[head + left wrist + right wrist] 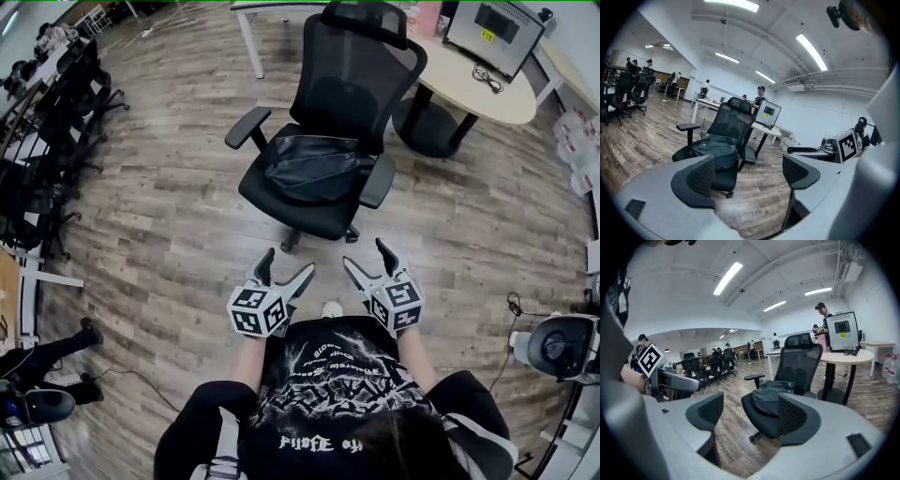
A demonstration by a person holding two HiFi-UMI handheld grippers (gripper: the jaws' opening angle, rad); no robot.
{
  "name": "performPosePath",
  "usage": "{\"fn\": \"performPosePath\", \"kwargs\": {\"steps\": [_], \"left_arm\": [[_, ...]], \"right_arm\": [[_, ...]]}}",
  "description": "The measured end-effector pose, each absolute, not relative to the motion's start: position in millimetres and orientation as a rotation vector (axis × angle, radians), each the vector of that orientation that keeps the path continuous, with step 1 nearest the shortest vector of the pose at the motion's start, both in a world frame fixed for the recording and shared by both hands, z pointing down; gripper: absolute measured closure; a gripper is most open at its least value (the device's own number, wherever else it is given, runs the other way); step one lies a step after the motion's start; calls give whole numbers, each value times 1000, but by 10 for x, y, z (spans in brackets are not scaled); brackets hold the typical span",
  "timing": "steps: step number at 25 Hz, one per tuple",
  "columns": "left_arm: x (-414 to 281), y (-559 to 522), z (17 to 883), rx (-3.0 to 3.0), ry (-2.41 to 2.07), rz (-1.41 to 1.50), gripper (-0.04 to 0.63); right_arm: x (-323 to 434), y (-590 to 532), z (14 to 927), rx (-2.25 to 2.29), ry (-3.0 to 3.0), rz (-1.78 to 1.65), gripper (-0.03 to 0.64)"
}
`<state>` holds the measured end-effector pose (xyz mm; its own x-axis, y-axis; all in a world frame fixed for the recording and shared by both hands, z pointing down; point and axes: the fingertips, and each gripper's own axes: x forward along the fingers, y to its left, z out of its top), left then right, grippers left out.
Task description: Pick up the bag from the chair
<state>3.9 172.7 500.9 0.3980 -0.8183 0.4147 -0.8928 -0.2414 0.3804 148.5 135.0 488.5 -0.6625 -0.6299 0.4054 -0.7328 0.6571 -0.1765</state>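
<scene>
A black bag (pixel 314 167) lies flat on the seat of a black mesh office chair (pixel 361 66) in the middle of the head view. The bag (pixel 715 149) shows beyond the left jaws, and the bag (pixel 771 397) fills the gap of the right jaws from afar. My left gripper (pixel 286 270) and right gripper (pixel 367 258) hover side by side in front of the chair, well short of it. Both stand open with nothing between their fingers. The right gripper (pixel 806 151) shows at the right of the left gripper view.
A round table (pixel 487 80) with a monitor (pixel 494 33) stands behind the chair at the right. A row of black chairs (pixel 56 112) lines the left side. A white desk (pixel 258 19) stands at the back. Wooden floor (pixel 169 234) spreads around the chair.
</scene>
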Motion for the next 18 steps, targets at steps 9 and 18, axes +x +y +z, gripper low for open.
{"fn": "performPosePath", "kwargs": {"steps": [9, 18], "left_arm": [[189, 1490, 5162, 2052, -1484, 213, 135], [157, 1293, 5382, 2021, -1447, 239, 135]], "right_arm": [[1673, 1099, 4978, 1048, -2566, 490, 239], [1678, 986, 5150, 1050, -2546, 531, 239]]}}
